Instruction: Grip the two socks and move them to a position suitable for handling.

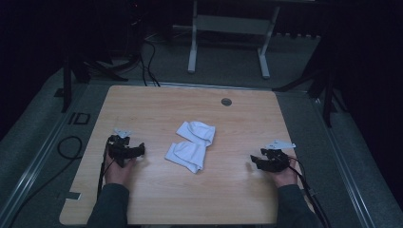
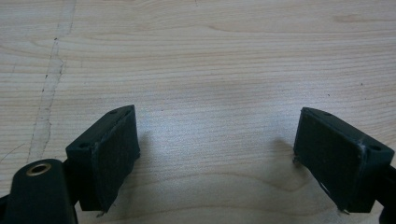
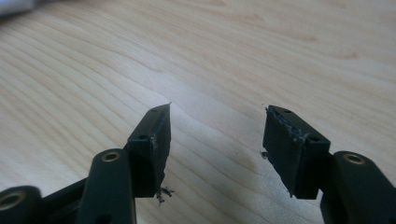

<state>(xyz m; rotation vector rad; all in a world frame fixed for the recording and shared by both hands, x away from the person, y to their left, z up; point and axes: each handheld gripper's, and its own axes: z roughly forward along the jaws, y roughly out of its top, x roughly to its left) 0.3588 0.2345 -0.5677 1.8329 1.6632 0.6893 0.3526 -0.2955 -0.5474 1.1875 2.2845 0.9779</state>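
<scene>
Two white socks (image 1: 192, 145) lie crumpled together near the middle of the wooden table (image 1: 157, 102). My left gripper (image 1: 139, 151) rests on the table to the left of them, a short way off, its jaws wide apart over bare wood (image 2: 217, 140). On the other side, my right gripper (image 1: 253, 160) sits farther from the socks, open as well, with nothing between its jaws (image 3: 215, 133). A blurred white edge of sock (image 3: 14, 7) shows at the top left corner of the right gripper view.
A round grey grommet (image 1: 226, 101) sits near the table's far edge. Beyond the table stand a white frame (image 1: 228, 33) and dark stands with cables on the floor. A cable loop (image 1: 69, 146) lies left of the table.
</scene>
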